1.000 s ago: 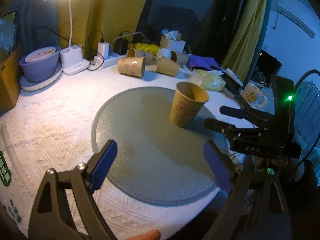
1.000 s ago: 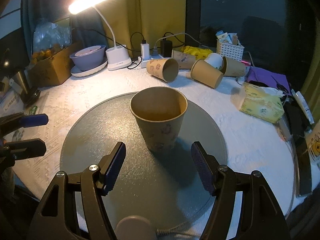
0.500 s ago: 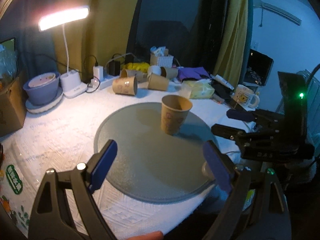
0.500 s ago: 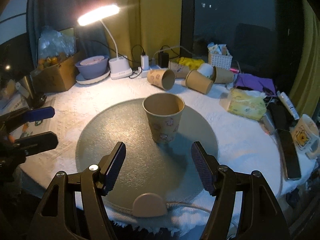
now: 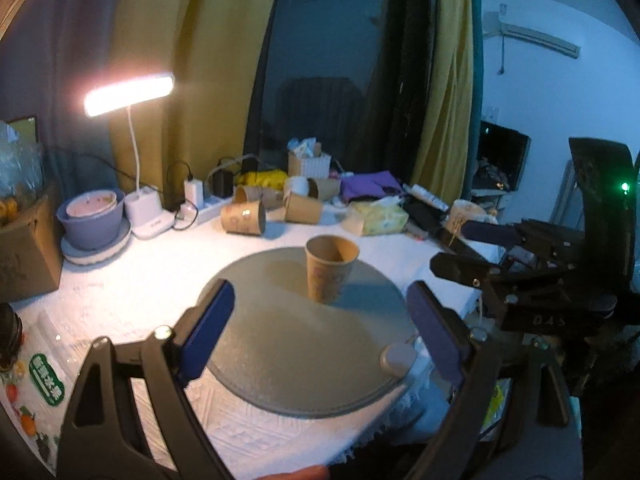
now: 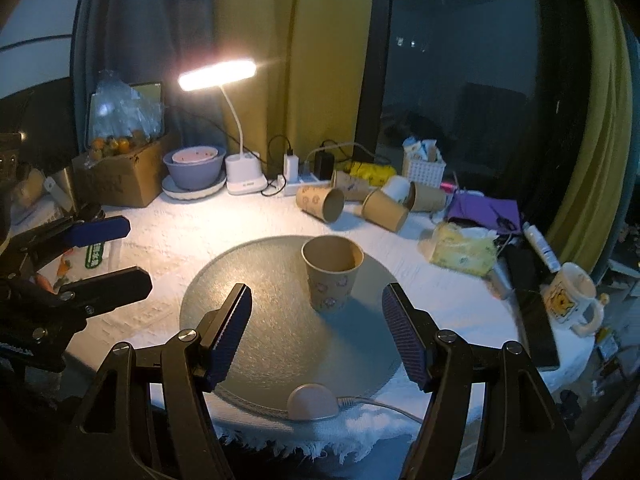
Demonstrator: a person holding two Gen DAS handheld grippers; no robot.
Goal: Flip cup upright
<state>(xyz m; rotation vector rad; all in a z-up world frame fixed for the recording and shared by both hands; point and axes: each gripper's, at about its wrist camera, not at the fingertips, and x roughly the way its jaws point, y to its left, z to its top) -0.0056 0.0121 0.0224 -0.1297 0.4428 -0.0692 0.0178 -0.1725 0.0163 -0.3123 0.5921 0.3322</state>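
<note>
At the far left of the right wrist view the left gripper (image 6: 104, 254) reaches in over the white tablecloth (image 6: 168, 240), its blue-padded fingers spread with nothing between them, well apart from the cup. Behind it a cardboard box (image 6: 120, 176), a purple bowl (image 6: 194, 166) and a lit desk lamp (image 6: 218, 74) line the back of the table. In the middle lies the round grey mat (image 6: 280, 328), and on its far part the paper cup (image 6: 332, 274) stands upright, mouth up. The right gripper (image 6: 316, 336) hangs at the mat's near edge, fingers wide apart and holding nothing; the cup sits ahead of the gap between them, clear of both pads, a touch nearer the right one. Farther right, several paper cups (image 6: 320, 203) lie tipped near a yellow tissue pack (image 6: 464, 248) and a mug (image 6: 570, 298)
</note>
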